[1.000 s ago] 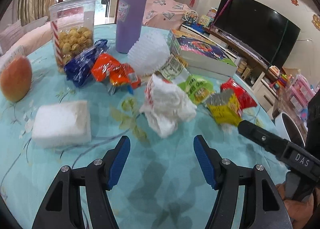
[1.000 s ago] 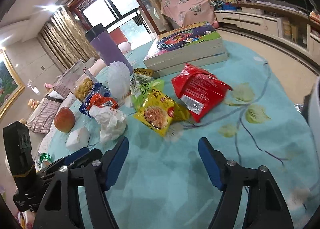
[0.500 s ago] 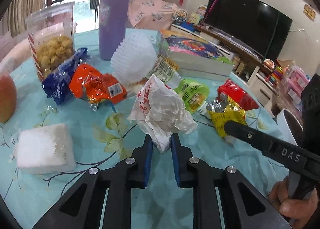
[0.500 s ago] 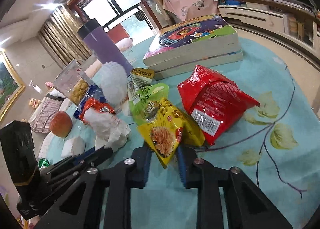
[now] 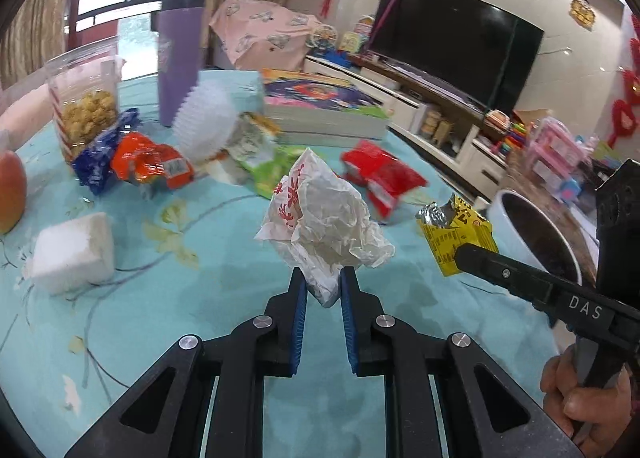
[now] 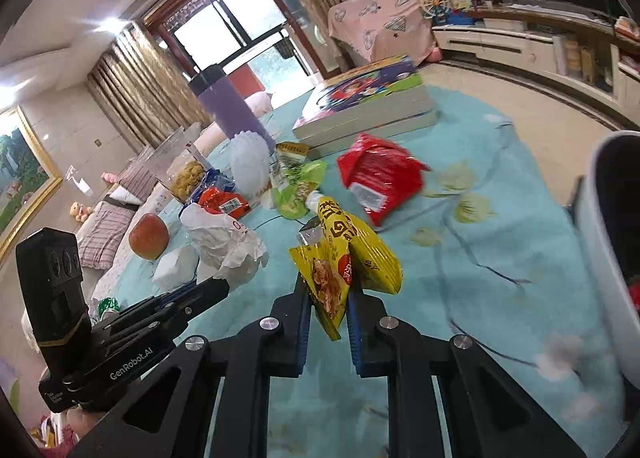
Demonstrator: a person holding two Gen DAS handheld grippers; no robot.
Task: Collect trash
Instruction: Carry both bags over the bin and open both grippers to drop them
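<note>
"DAS" on right gripper arm; "GenRobot.AI" on left gripper body.

A table under a turquoise leaf-print cloth carries stacked books, a purple tumbler, a popcorn cup, an apple, a white foam block, and red, green, orange and blue wrappers.

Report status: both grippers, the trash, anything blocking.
Left gripper shut on crumpled white paper. Right gripper shut on yellow snack bag. Red wrapper remains on table. White bin at right, path unobstructed.
</note>
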